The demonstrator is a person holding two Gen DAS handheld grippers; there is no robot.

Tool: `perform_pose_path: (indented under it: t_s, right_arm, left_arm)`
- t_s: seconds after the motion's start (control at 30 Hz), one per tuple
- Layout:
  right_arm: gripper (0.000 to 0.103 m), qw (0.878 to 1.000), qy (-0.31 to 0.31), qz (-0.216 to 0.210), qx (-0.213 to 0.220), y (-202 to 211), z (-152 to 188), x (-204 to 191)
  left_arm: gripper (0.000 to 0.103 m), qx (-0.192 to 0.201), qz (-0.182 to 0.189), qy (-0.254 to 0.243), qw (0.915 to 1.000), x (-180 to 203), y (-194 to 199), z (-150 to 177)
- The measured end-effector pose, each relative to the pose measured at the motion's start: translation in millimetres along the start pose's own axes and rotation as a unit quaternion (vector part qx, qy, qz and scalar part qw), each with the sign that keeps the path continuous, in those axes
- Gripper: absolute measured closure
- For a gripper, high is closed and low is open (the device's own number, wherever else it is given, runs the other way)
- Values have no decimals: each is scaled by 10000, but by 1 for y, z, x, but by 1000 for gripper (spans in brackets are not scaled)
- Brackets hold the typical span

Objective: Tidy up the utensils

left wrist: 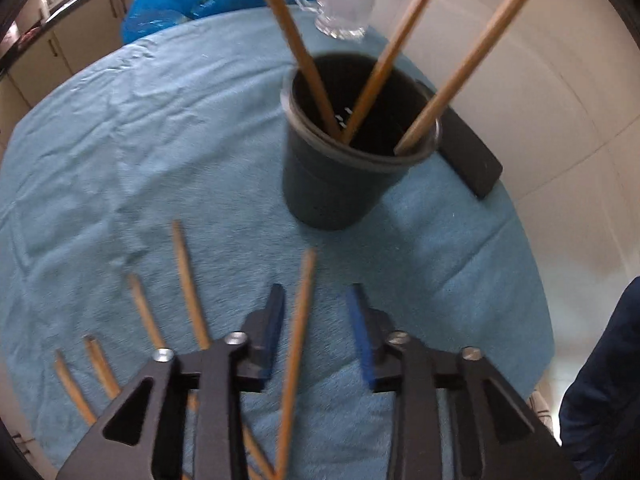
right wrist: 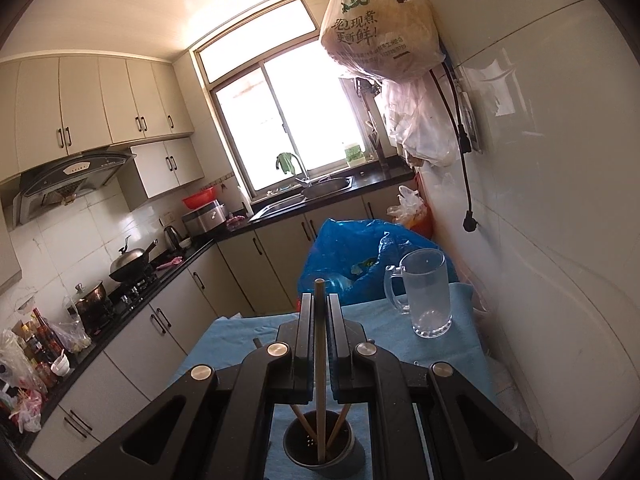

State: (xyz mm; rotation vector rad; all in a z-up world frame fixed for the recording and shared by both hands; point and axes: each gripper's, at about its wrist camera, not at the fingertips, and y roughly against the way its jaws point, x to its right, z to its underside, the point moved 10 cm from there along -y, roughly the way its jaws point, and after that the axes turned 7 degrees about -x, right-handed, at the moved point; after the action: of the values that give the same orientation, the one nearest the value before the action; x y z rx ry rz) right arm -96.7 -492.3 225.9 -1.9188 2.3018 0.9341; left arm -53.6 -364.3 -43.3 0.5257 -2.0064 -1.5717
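Three wooden chopsticks [left wrist: 472, 56] lean inside the dark holder cup [left wrist: 344, 176] on my blue-clothed table [left wrist: 120, 140], while several loose chopsticks [left wrist: 188, 280] lie fanned at the near left. My left gripper [left wrist: 316, 312] hangs over one of them, its jaws parted and gripping nothing. A black flat object [left wrist: 472, 152] lies just right of the cup; an empty glass mug [right wrist: 426, 292] stands beyond. My right gripper [right wrist: 319, 312] is clamped on an upright chopstick [right wrist: 319, 360] whose lower end reaches into the cup. Overhead, a hanging plastic bag [right wrist: 376, 28] carries Chinese print including "现煮" and "鲜".
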Motion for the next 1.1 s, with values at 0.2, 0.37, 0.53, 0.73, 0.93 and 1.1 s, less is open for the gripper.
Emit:
perform_pose_path:
  t_s: [0.2,0.37,0.53,0.73,0.93,1.1]
  right_arm:
    - [97,10000,30,-15,-37,-4,1,-1]
    - [97,10000,26,-14,-26,-4,1,-3]
    - [97,10000,67,0,-12,-5,1,-6]
    - [97,10000,59,-22,-17,-5,1,-8]
    - [97,10000,53,-19,-4,-4,1,-8]
    - [97,10000,78,-20,10,-3,1,-9]
  left_arm:
    - [78,-225,-334,160,9991,-3,-35,-5]
    - [96,-74,-474,426,9979,-16,-37,-7]
    - [96,435,-370,690,9960,-28,-2,-7]
    - [96,1373,-343,758,9870,-30,88,-17]
    - [96,2257,-350,716,9709,-20,179,-29]
    - [97,2816,-464,538,9569,-11,241,-50]
